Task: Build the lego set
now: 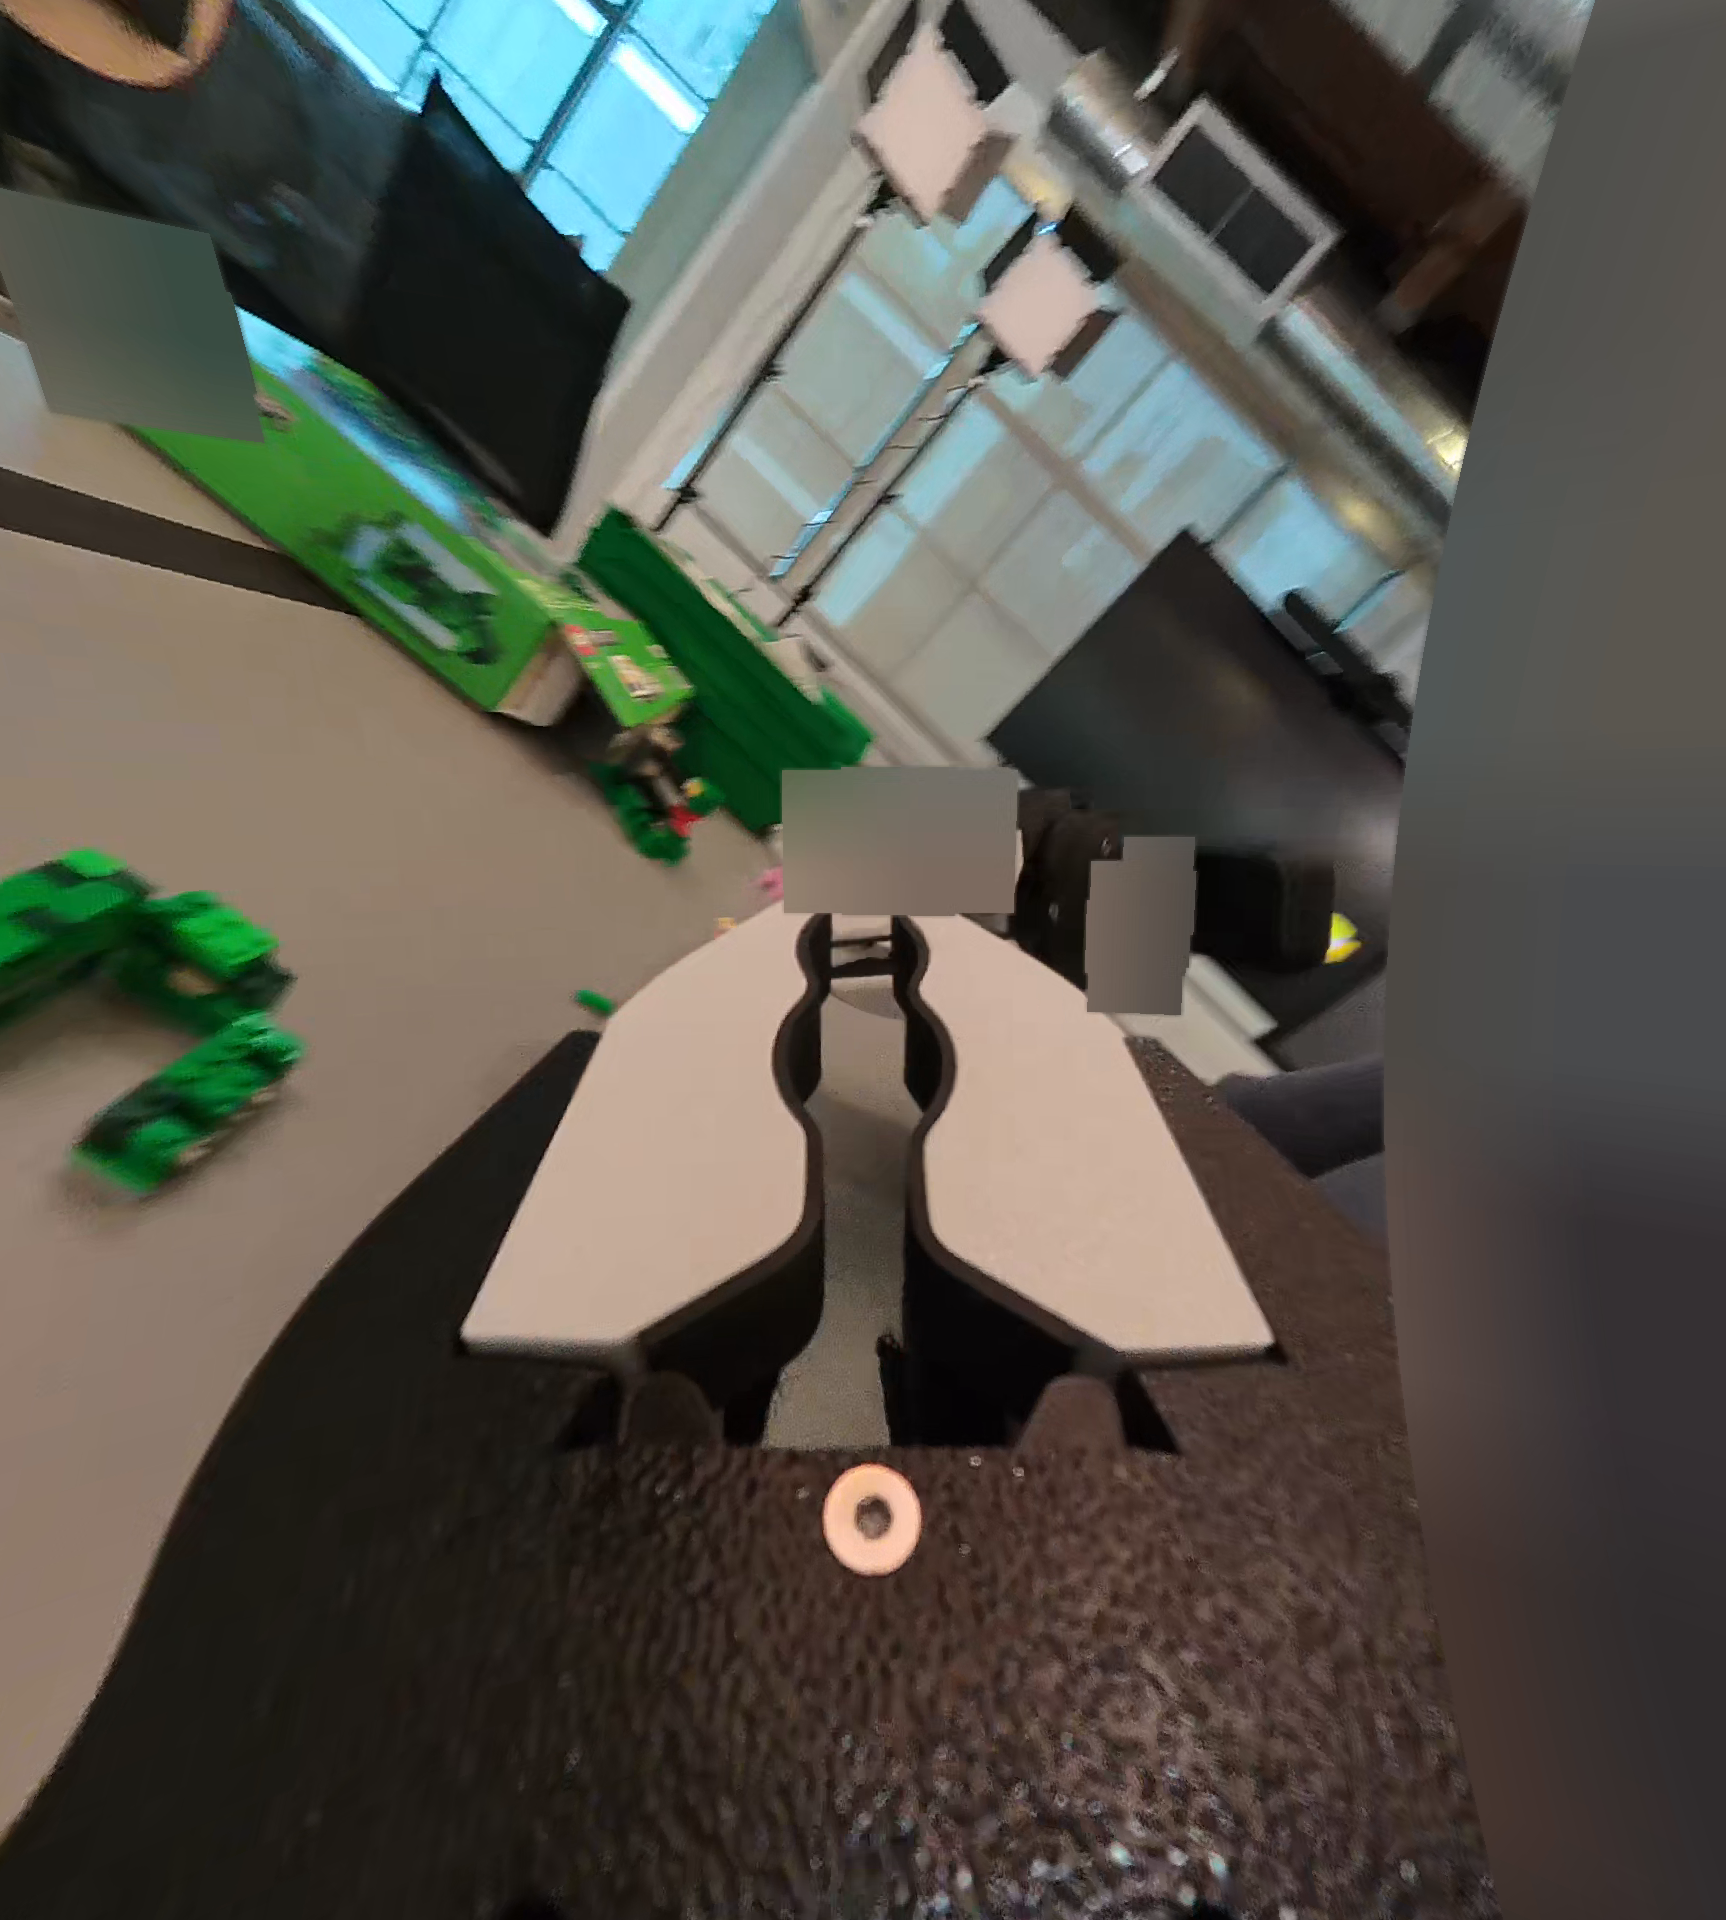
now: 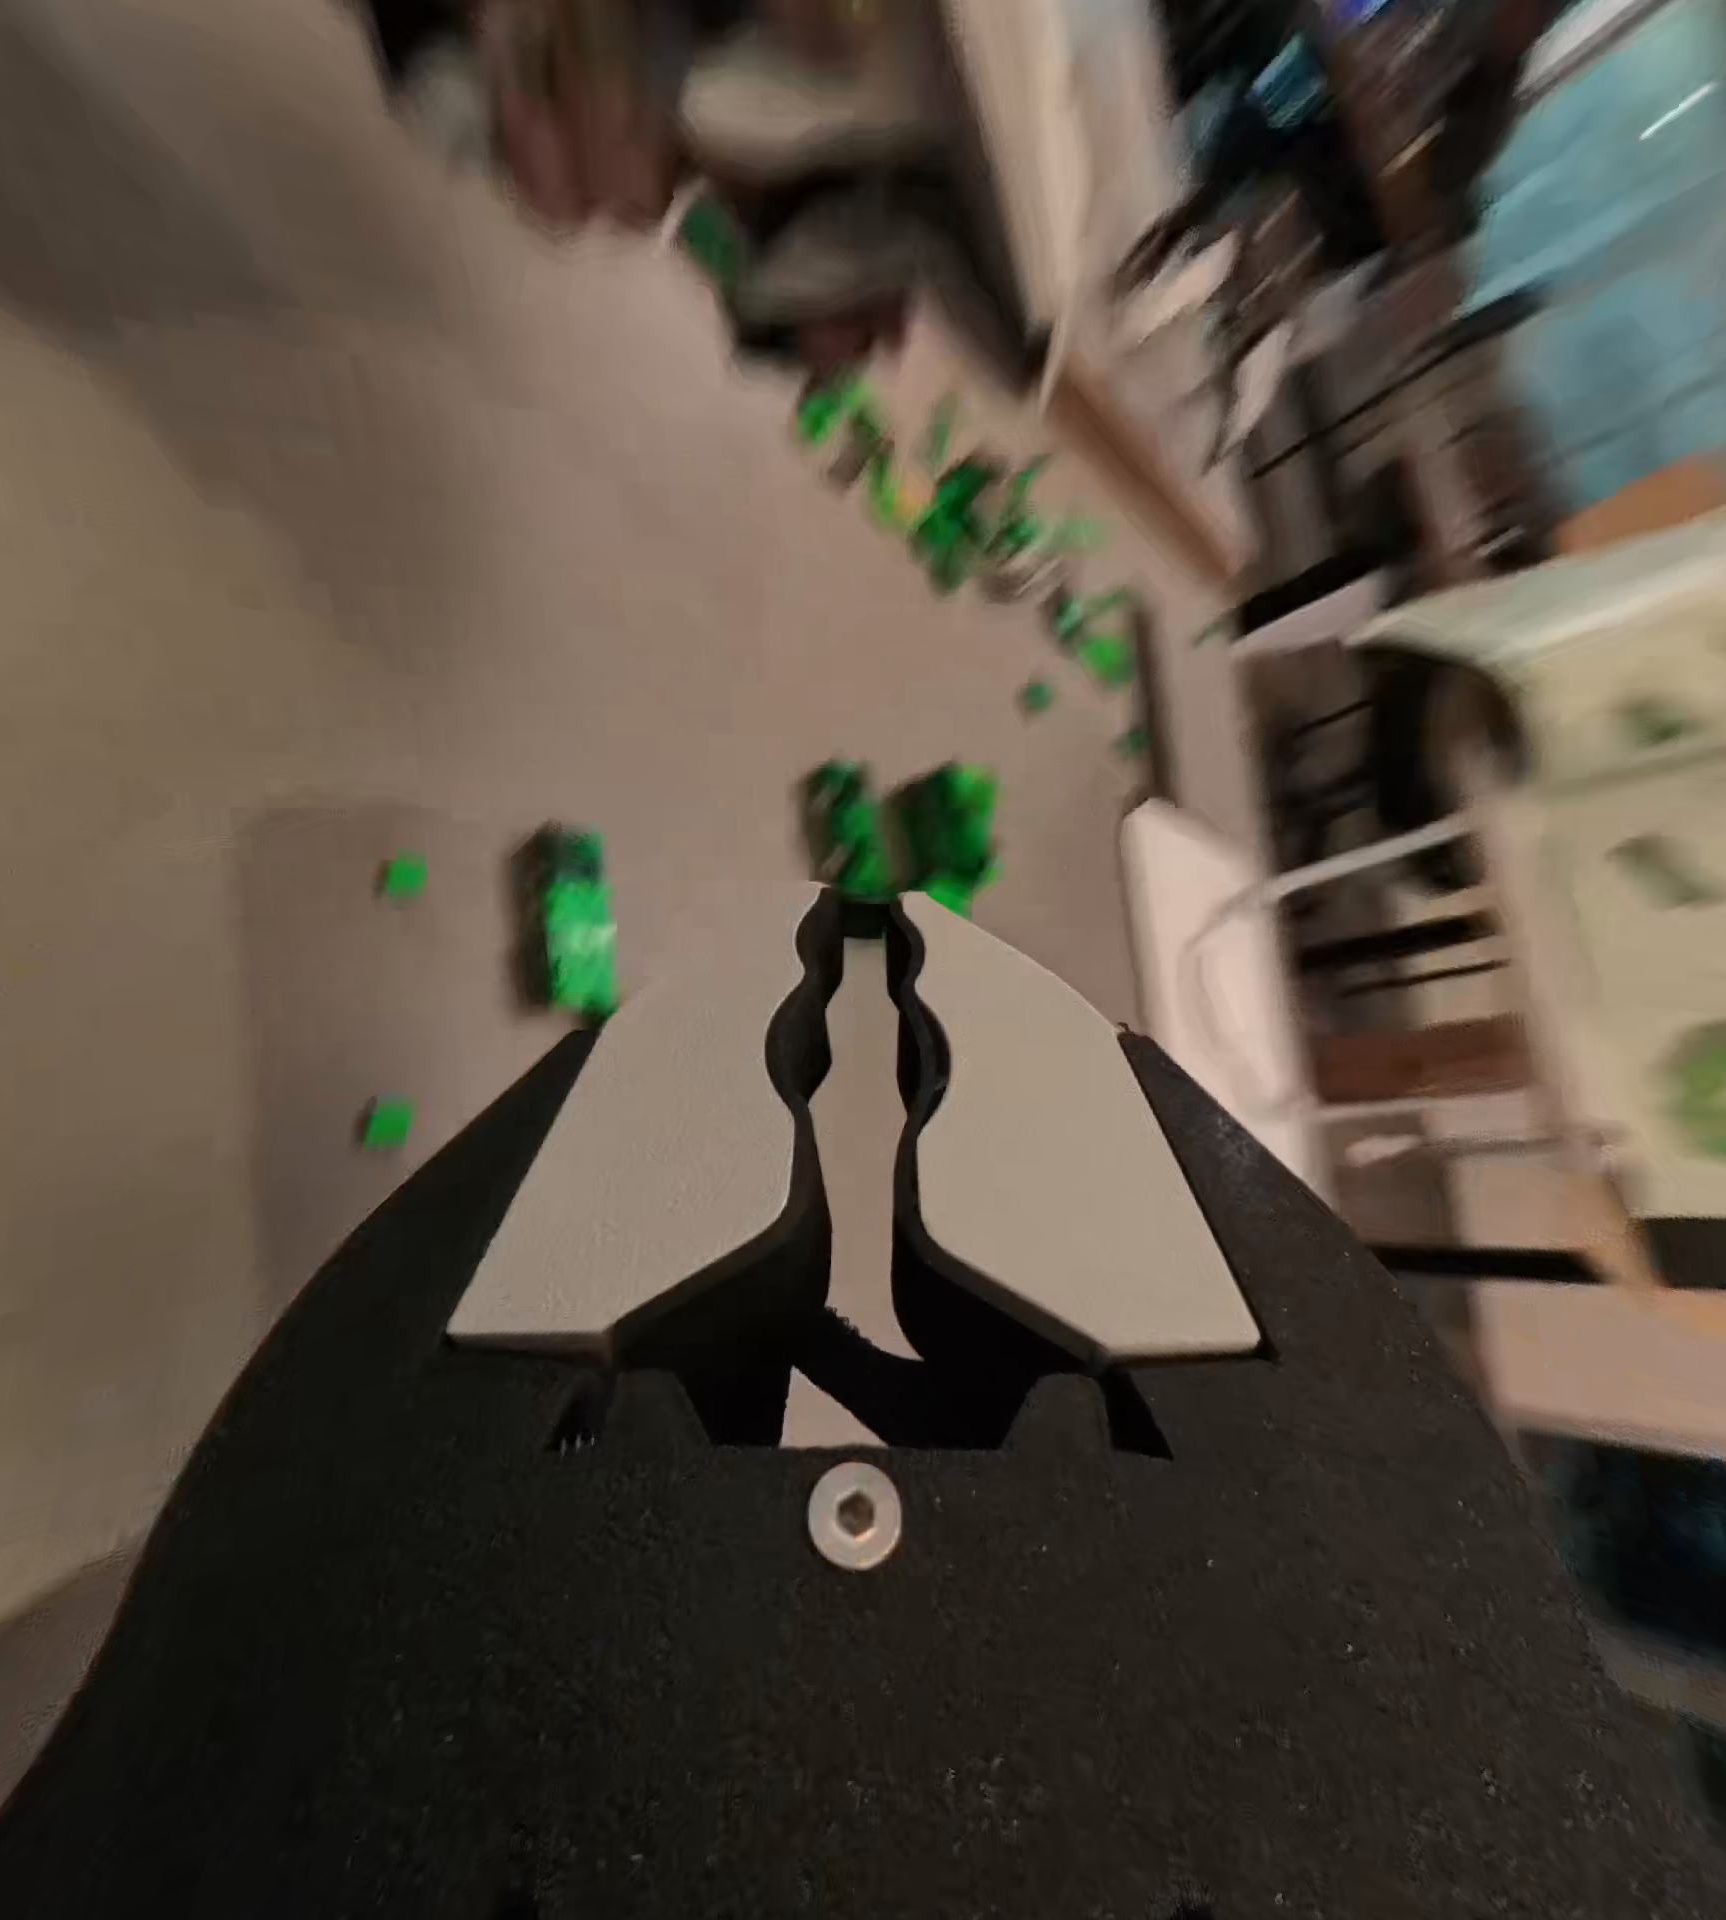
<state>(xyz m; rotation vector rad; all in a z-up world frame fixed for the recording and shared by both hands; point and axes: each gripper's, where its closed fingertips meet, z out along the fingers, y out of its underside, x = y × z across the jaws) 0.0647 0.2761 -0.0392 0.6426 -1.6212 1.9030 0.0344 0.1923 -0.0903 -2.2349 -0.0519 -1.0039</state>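
The left gripper [image 1: 861, 940] is tilted over the grey table [image 1: 215, 831], its 2 fingers [image 1: 693, 1143] a narrow gap apart, holding nothing I can make out. Left of the fingers lies a green lego build [image 1: 100, 997]; beyond the tips, green boxes [image 1: 402, 540]. The right gripper [image 2: 864, 920] has its fingers nearly together; a green brick [image 2: 864, 920] sits at the tips, but blur hides whether they grip it. Loose green bricks [image 2: 573, 914] lie to the left.
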